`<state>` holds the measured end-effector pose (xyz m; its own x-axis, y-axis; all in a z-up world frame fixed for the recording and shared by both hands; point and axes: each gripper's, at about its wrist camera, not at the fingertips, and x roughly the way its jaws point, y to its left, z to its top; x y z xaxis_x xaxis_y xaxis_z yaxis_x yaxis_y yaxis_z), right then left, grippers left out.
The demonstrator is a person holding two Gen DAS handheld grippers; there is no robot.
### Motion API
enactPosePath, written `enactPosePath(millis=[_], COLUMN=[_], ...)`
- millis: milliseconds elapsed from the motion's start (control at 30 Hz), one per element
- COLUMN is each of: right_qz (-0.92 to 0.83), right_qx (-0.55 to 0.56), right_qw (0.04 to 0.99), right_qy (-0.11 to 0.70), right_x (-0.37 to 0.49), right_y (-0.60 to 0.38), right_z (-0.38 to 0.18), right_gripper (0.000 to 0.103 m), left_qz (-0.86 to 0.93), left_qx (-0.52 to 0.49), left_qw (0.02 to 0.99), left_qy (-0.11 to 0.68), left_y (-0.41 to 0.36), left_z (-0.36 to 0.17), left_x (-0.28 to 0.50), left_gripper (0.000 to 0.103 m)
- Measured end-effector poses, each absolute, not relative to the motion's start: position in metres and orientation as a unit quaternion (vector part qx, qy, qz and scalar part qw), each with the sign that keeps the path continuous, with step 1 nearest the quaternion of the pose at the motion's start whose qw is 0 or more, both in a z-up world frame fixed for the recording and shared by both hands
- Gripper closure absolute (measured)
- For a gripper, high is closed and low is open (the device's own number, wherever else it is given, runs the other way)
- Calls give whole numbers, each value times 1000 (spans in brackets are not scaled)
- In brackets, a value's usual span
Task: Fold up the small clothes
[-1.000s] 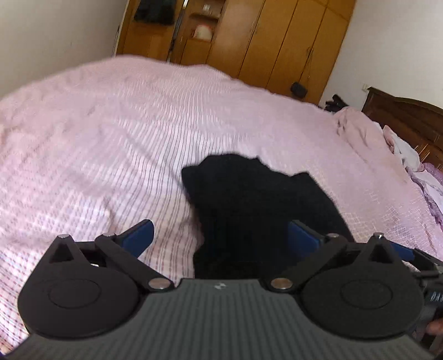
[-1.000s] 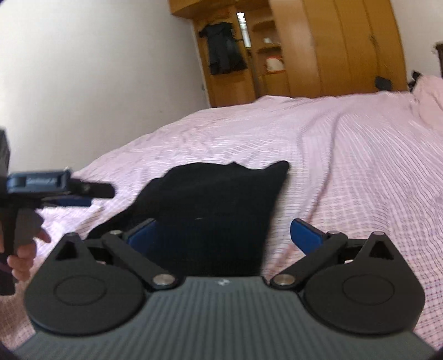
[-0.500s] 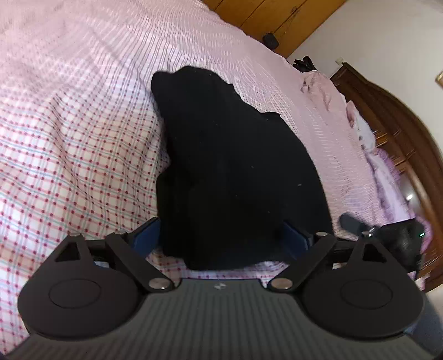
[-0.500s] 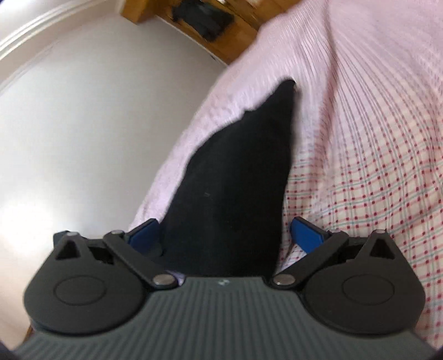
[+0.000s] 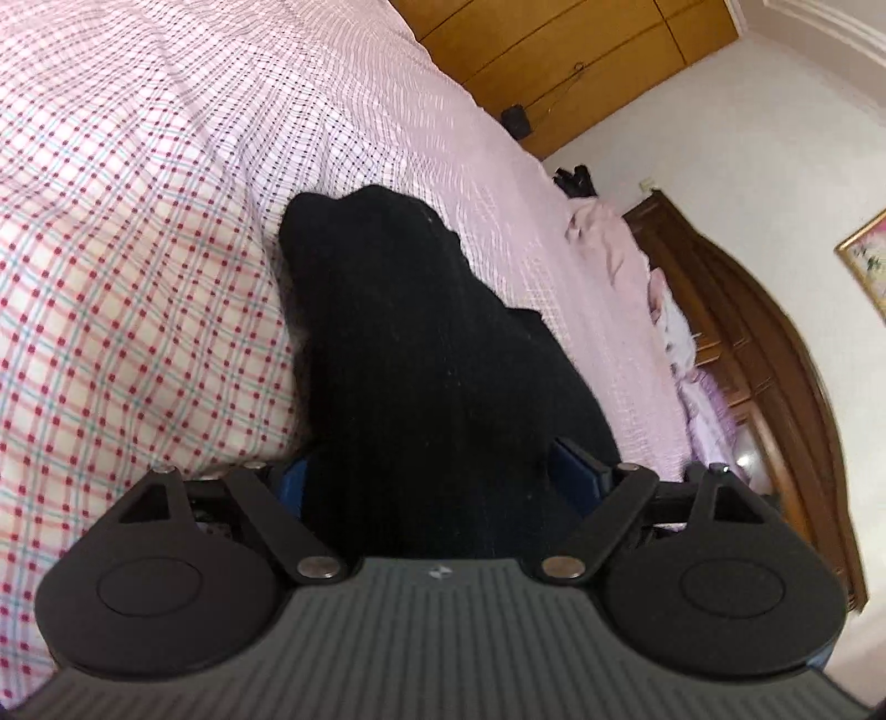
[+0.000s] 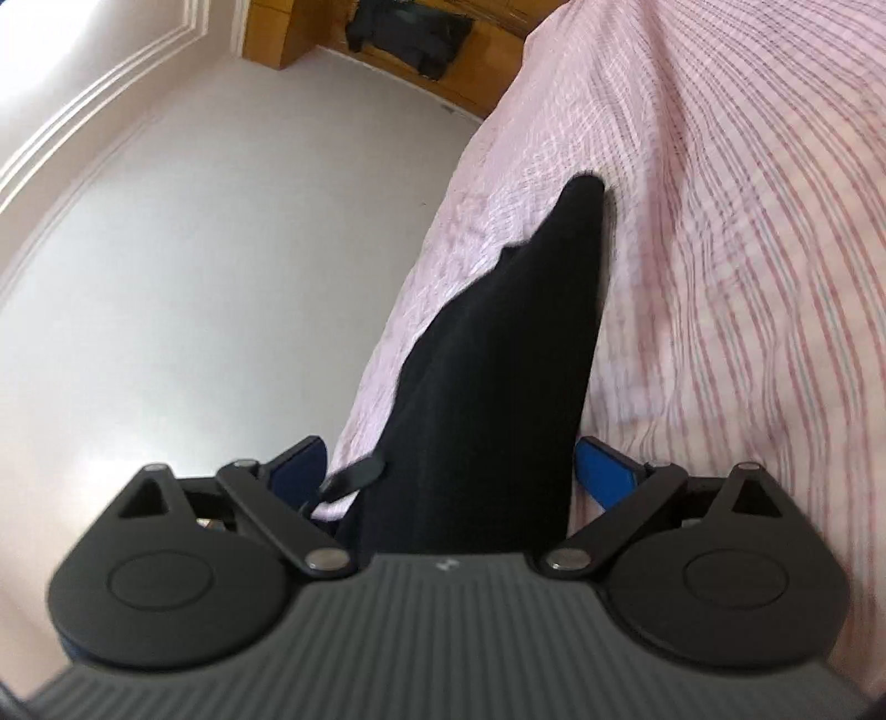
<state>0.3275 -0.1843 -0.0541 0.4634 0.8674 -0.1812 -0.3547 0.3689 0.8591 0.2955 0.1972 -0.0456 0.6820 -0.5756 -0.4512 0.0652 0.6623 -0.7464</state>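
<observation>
A small black garment [image 5: 421, 354] lies on the pink checked bed sheet [image 5: 122, 288]. In the left wrist view its near edge runs between the blue fingers of my left gripper [image 5: 437, 471], whose jaws stand wide apart around the cloth. In the right wrist view the same garment [image 6: 498, 354] stretches away as a narrow dark strip, and its near end sits between the open blue fingers of my right gripper [image 6: 454, 471]. Neither gripper pinches the cloth. The fingertips are partly hidden by the fabric.
A pile of pink and white bedding [image 5: 626, 260] lies by the dark wooden headboard [image 5: 775, 354]. Wooden wardrobes [image 5: 559, 50] stand beyond the bed. In the right wrist view the bed edge [image 6: 421, 288] drops to a white wall [image 6: 194, 266].
Both grippers have dropped low and moved forward onto the garment's near edge, tilting sideways. The cloth now sits between each pair of open fingers. The jaws have stayed open.
</observation>
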Motion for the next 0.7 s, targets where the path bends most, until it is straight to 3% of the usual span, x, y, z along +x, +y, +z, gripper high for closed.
enactPosePath(millis=[100, 400, 700], right_qz=[399, 435, 419], right_qx=[393, 360, 420], right_qw=[764, 709, 697], right_qy=[320, 422, 403], right_x=[338, 319, 322], right_y=[-173, -164, -154], right_z=[-57, -59, -75], right_gripper=[4, 6, 3], left_qz=[-194, -226, -214], left_qx=[-360, -358, -387], left_qw=[842, 823, 821], left_qy=[351, 379, 361], left_y=[200, 184, 188], left_z=[-43, -42, -49], left_x=[288, 259, 242], left_gripper=[16, 16, 16])
